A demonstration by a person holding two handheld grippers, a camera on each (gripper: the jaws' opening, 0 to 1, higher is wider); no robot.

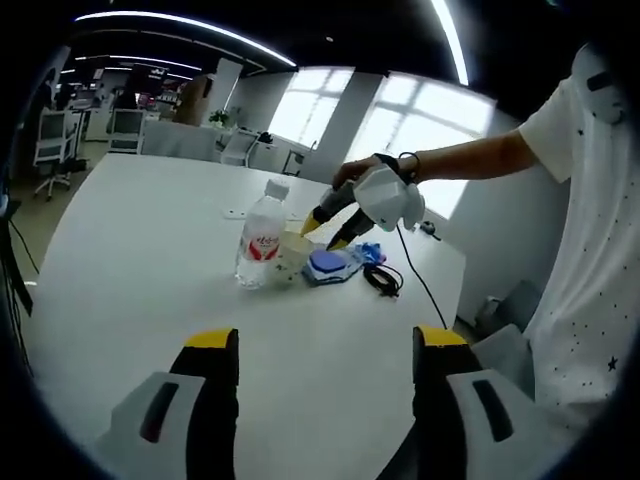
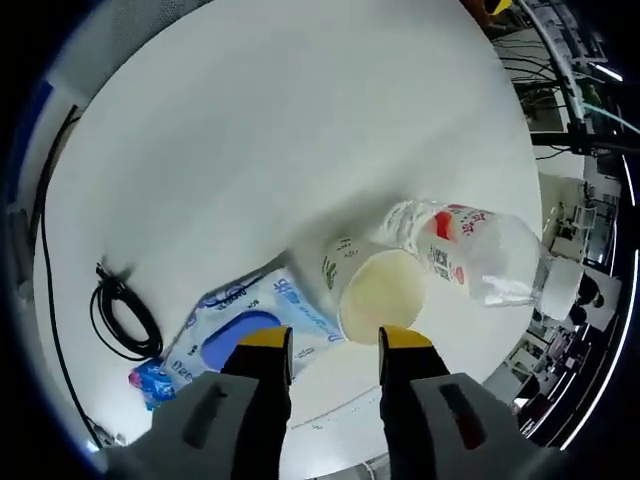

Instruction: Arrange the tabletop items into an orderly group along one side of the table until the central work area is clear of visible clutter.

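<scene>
A clear water bottle (image 1: 262,235) with a red label and white cap stands on the white table (image 1: 140,270). Beside it sit a pale paper cup (image 1: 292,255) and a blue-and-white wet-wipes pack (image 1: 332,265). My right gripper (image 1: 324,236) hovers just above the cup and pack, held by a person's arm (image 1: 470,155). In the right gripper view the cup (image 2: 375,285) lies just ahead of my open right gripper (image 2: 335,345), the bottle (image 2: 480,255) to its right and the wipes pack (image 2: 245,325) to its left. My left gripper (image 1: 326,340) is open over bare table, well short of the group.
A coiled black cable (image 2: 120,315) and a small blue packet (image 2: 150,380) lie past the wipes pack; the cable (image 1: 385,280) is near the table's right edge. A flat white strip (image 1: 235,212) lies behind the bottle. Office chairs (image 1: 55,140) stand beyond the table.
</scene>
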